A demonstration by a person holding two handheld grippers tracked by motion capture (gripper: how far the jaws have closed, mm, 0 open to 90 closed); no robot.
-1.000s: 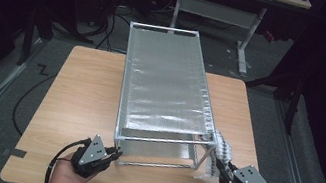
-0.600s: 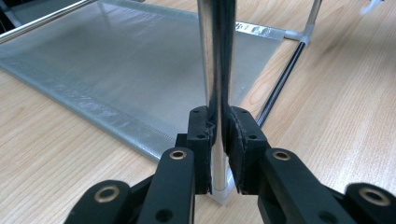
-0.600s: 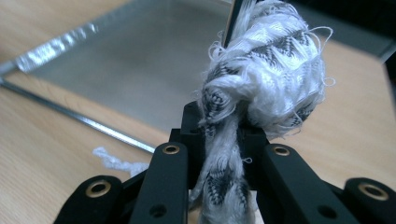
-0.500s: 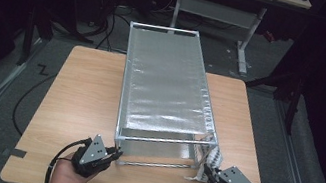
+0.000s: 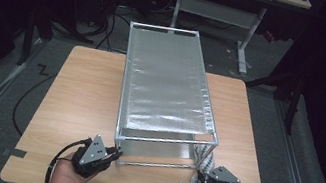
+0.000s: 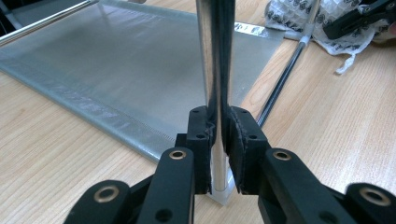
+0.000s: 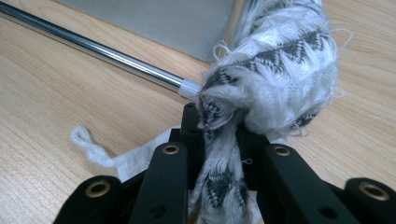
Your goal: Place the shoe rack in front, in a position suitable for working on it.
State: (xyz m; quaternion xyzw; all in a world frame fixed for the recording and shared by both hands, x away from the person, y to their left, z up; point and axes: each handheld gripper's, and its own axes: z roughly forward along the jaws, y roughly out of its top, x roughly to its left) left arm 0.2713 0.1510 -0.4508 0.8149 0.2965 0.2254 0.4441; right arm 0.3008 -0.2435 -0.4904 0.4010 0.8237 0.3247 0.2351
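A chrome rack (image 5: pixel 163 137) with silver mesh shelves stands lengthwise on the wooden table (image 5: pixel 79 92). My left gripper (image 5: pixel 114 153) is shut on the rack's near left leg (image 6: pixel 215 70), low down by its foot; in its own view the jaws of the left gripper (image 6: pixel 218 128) clamp the upright post. My right gripper (image 5: pixel 203 176) is shut on a white cloth with black pattern (image 5: pixel 201 160) bunched at the near right leg. In the right gripper view the cloth (image 7: pixel 275 65) bulges over the shut right gripper (image 7: pixel 222 123), beside the low crossbar (image 7: pixel 93 44).
The lower mesh shelf (image 6: pixel 130 70) lies just above the tabletop. The right gripper (image 6: pixel 359 16) and the cloth (image 6: pixel 299 18) sit far off across the crossbar in the left gripper view. Bare wood lies left of the rack (image 5: pixel 86 83). A desk frame (image 5: pixel 216 9) stands beyond the table.
My right gripper has come down and slightly left with the cloth, from near the rack's upper front corner to table level by the foot. The left gripper has stayed on its leg.
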